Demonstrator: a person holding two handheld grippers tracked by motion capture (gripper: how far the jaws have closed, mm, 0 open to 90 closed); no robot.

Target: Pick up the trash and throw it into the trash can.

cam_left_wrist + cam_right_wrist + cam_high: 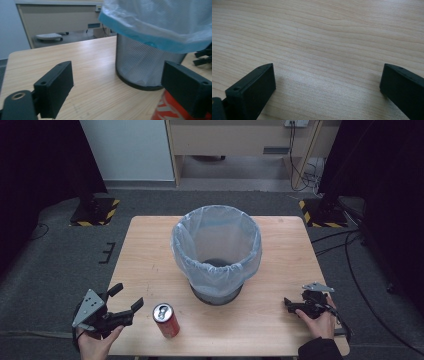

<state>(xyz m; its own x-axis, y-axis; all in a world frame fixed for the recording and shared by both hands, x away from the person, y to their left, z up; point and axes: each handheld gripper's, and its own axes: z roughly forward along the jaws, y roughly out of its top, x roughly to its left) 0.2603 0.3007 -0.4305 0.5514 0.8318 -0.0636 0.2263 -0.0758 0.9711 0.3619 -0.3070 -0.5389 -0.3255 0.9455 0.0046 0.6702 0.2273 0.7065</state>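
The left gripper [127, 297], jaws apart, sits just left of the red can [166, 320], whose top its right jaw hides. The lined bin [216, 252] stands ahead. The right gripper [291, 304] gapes over bare table [324, 37].

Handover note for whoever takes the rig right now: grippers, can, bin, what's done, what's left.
Left gripper: open, empty, at the table's near left, just left of the can.
Right gripper: open, empty, low over bare wood at the near right.
Red can: upright on the table, untouched, in front of the bin.
Bin: mid-table, lined with a bag, upright.
Done: nothing visible. Left: probably grasp the can and drop it in the bin.
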